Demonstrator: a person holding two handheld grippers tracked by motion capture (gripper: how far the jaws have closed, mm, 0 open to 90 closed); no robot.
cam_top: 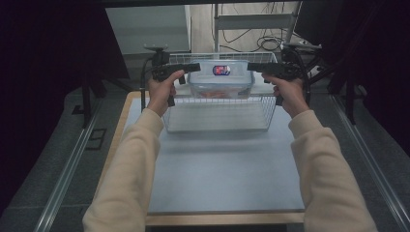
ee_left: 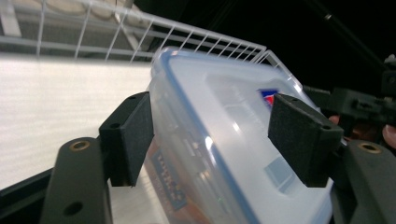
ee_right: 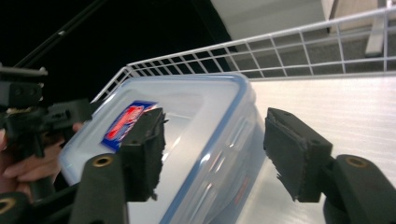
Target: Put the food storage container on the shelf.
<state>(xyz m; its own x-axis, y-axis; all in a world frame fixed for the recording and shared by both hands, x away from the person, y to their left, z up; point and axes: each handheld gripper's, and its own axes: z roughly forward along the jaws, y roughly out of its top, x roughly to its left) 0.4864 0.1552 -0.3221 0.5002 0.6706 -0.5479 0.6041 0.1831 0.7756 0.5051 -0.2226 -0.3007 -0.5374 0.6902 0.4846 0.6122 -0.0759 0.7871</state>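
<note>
A clear plastic container (cam_top: 220, 79) with a blue-rimmed lid and a red-and-blue label sits at the far end of a white wire basket (cam_top: 217, 116); something orange lies inside it. My left gripper (cam_top: 193, 66) is at its left end, open, and its pads (ee_left: 128, 135) straddle the container (ee_left: 219, 135), close against the wall and lid. My right gripper (cam_top: 252, 66) is at the other end, also open. One of its pads overlaps the lid (ee_right: 187, 116), while the other pad (ee_right: 294, 158) stands a small gap off the side wall.
The basket rests at the far end of a grey mat (cam_top: 222, 169) on a wooden table. Its wire rim (ee_right: 261, 42) rises just behind the container. Black stands and cables crowd both far corners, and dark curtains hang at either side.
</note>
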